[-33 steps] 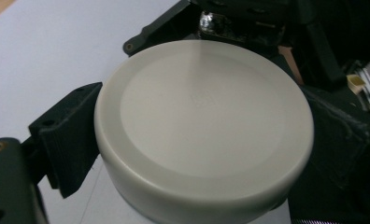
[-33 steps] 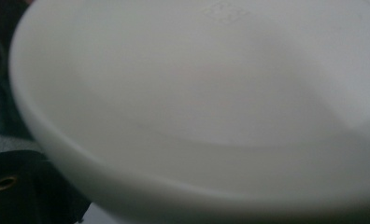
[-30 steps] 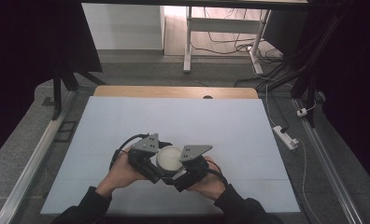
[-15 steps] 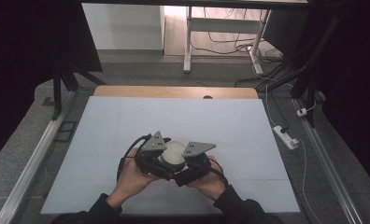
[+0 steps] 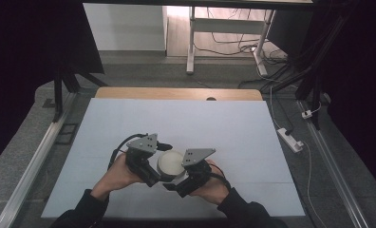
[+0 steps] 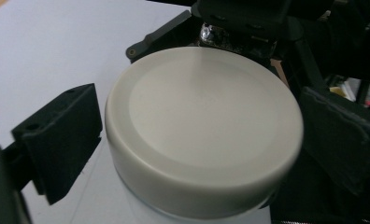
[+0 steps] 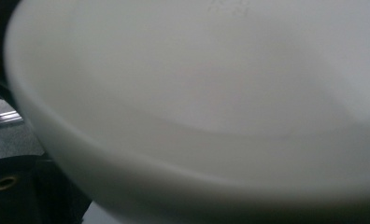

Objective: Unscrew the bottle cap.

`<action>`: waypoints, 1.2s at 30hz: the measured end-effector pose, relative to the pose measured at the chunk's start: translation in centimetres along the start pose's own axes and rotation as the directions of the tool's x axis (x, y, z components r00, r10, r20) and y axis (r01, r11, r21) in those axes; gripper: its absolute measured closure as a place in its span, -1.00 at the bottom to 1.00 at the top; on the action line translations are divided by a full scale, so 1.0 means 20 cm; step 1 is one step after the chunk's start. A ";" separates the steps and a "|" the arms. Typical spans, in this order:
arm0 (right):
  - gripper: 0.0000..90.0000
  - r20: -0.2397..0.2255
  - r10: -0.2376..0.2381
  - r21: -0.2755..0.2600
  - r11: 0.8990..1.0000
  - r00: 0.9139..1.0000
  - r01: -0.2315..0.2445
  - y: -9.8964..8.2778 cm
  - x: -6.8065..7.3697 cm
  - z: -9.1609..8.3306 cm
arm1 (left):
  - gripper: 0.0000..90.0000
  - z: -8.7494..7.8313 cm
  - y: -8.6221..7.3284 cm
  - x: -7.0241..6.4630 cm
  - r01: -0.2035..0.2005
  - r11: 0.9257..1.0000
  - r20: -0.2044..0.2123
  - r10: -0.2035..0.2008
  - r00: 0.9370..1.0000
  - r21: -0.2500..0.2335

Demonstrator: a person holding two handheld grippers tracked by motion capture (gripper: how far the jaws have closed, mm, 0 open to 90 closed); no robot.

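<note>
The round off-white lid (image 6: 202, 126) sits on a pale jar, of which a strip of wall shows just under the lid's rim in the left gripper view. In the high view the lidded jar (image 5: 171, 161) stands on the near middle of the pale tabletop (image 5: 233, 128), between the two tools. Compared with a second ago, the jar and both hands have shifted slightly toward the person's right, and the left tool (image 5: 153, 166) now sits tighter against the jar's side, while the right tool (image 5: 183, 179) has dropped lower and nearer the person. In the left gripper view the left tool's jaws stand wide on either side of the lid, one black jaw just beside its left edge with a small gap, the other close at its right; I judge it not yet clamped. From the right gripper view, the lid (image 7: 197, 107) is so close and blurred that I cannot tell how the right tool's jaws stand. The shift suggests the pair is settling into a grip for twisting the lid off, one tool steadying, the other turning.
</note>
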State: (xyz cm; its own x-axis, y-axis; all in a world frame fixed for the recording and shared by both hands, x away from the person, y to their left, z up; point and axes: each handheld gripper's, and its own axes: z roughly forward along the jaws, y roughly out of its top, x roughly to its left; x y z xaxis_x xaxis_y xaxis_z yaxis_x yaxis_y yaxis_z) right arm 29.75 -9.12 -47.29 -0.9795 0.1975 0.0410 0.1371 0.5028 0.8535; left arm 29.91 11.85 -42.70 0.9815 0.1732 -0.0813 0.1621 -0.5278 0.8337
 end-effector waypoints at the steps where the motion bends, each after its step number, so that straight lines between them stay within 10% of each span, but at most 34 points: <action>1: -0.85 -0.003 -0.004 0.006 1.000 1.000 0.004 0.00 0.00 0.00 | -0.89 0.01 0.00 0.00 -0.011 1.000 0.004 0.010 1.000 0.013; 15: -0.85 0.072 0.038 0.006 0.999 0.997 -0.039 -0.01 -0.02 -0.01 | -0.82 0.05 0.04 -0.05 0.033 0.999 -0.169 -0.031 0.985 0.008; 36: -0.85 0.135 0.068 0.003 0.998 0.989 -0.069 -0.03 -0.08 -0.04 | -0.82 -0.08 0.04 -0.07 0.058 0.996 -0.213 -0.070 0.974 -0.062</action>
State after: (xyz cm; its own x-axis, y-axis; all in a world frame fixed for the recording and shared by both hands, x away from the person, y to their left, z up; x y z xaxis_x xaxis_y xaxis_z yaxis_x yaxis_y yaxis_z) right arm 31.10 -10.45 -47.47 -0.9389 0.3430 0.0282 0.2046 0.4905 0.8471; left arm 28.45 12.54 -41.03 0.9234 0.3831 -0.0215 0.2125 -0.4640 0.8600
